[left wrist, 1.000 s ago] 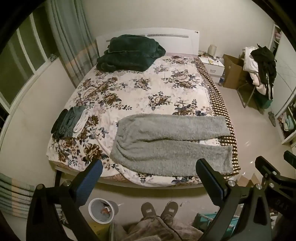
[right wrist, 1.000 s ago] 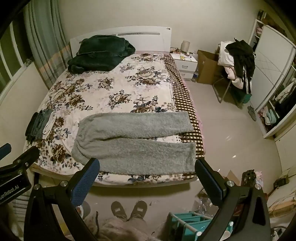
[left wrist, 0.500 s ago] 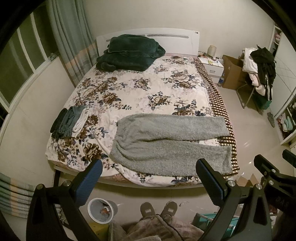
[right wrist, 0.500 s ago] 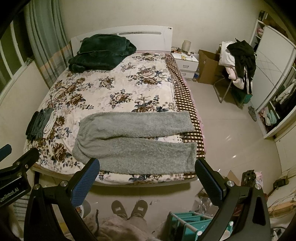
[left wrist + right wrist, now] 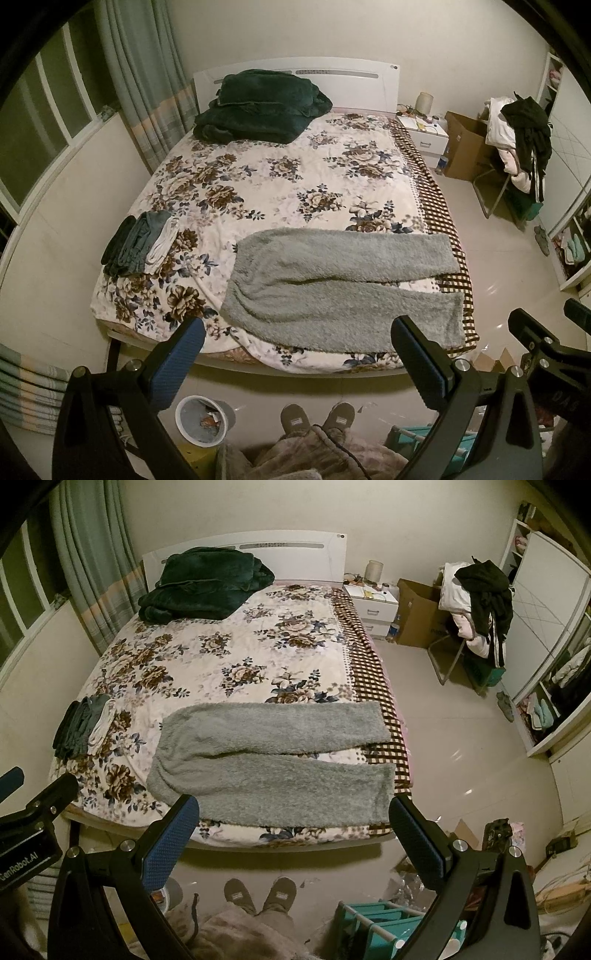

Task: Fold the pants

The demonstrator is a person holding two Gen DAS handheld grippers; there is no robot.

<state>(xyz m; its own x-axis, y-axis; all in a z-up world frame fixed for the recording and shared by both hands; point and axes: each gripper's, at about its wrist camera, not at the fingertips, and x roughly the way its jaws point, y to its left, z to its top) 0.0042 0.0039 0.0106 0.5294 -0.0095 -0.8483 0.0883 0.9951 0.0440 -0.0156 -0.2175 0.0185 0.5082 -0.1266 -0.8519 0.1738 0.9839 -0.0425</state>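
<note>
Pants (image 5: 332, 284) flat on bed (image 5: 280, 177), spread at foot edge, waist toward clothes pile (image 5: 142, 242), both legs running away from pile, slight gap between legs. No fold made yet; step in hand looks like approach.

Left gripper (image 5: 295, 358) above floor short of pants, jaws wide open, nothing held. Right gripper (image 5: 293, 836) same: jaws wide open, nothing held.

Next move likely: reach in, pinch one leg at waist and hem, lay it over other leg. Thick fleece, needs deep bite.
</note>
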